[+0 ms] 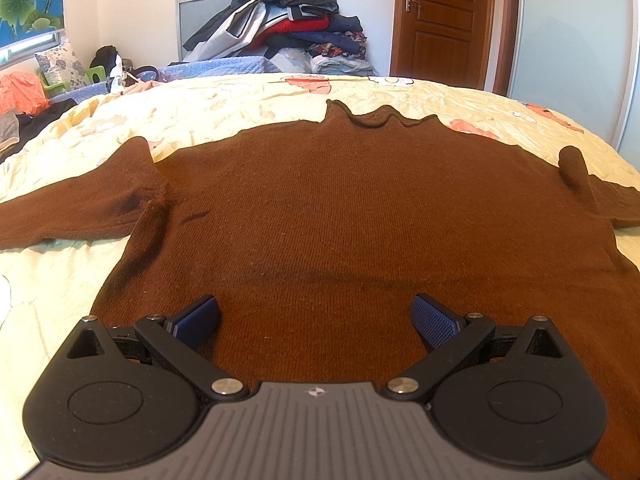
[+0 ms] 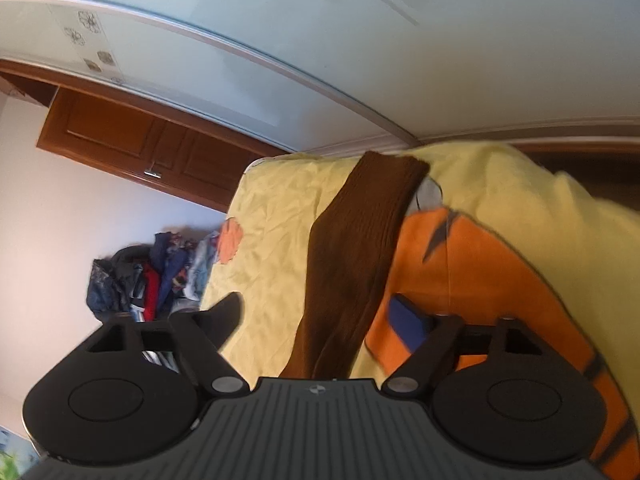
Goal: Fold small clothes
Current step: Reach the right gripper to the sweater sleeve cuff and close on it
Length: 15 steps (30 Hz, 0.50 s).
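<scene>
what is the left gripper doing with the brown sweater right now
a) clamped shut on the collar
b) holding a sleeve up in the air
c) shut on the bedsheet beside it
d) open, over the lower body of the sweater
d: the left gripper has its blue-padded fingers spread wide apart, with only the flat knit of the brown sweater showing between them, well short of the collar.

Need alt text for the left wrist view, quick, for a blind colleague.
A brown sweater lies flat on a yellow bedspread, collar away from the camera, sleeves spread to both sides. The open left gripper hovers over its lower part. A clothes pile and wooden door stand behind.
</scene>
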### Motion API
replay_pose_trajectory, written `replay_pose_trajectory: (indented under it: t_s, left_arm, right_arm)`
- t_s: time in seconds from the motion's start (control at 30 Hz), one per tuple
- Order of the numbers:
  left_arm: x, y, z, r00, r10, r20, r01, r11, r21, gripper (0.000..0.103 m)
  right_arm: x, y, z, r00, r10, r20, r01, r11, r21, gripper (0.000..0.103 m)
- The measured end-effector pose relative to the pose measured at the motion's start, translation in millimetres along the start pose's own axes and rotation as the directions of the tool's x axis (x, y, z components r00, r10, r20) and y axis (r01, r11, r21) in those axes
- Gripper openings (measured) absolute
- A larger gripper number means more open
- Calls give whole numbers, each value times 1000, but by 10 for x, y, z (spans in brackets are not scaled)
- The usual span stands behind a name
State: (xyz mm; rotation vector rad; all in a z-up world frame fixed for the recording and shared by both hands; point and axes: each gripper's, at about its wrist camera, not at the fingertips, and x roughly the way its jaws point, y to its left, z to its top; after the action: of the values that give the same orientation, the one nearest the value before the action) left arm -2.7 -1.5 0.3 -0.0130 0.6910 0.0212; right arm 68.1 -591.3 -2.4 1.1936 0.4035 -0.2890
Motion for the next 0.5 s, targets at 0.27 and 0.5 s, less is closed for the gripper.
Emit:
replay_pose_trajectory:
  t_s: [0.27, 0.5]
  left_arm:
    - [0, -1, 0, 1000, -1, 0, 1, 1000, 0, 103]
    - [-3, 4, 18, 1000, -4, 2, 4, 1000, -2, 103]
  right_arm:
    - [130, 166, 16, 1000, -15, 15, 17, 996, -83, 76]
    - [-26, 151, 99, 993, -54, 103, 62, 995, -73, 77]
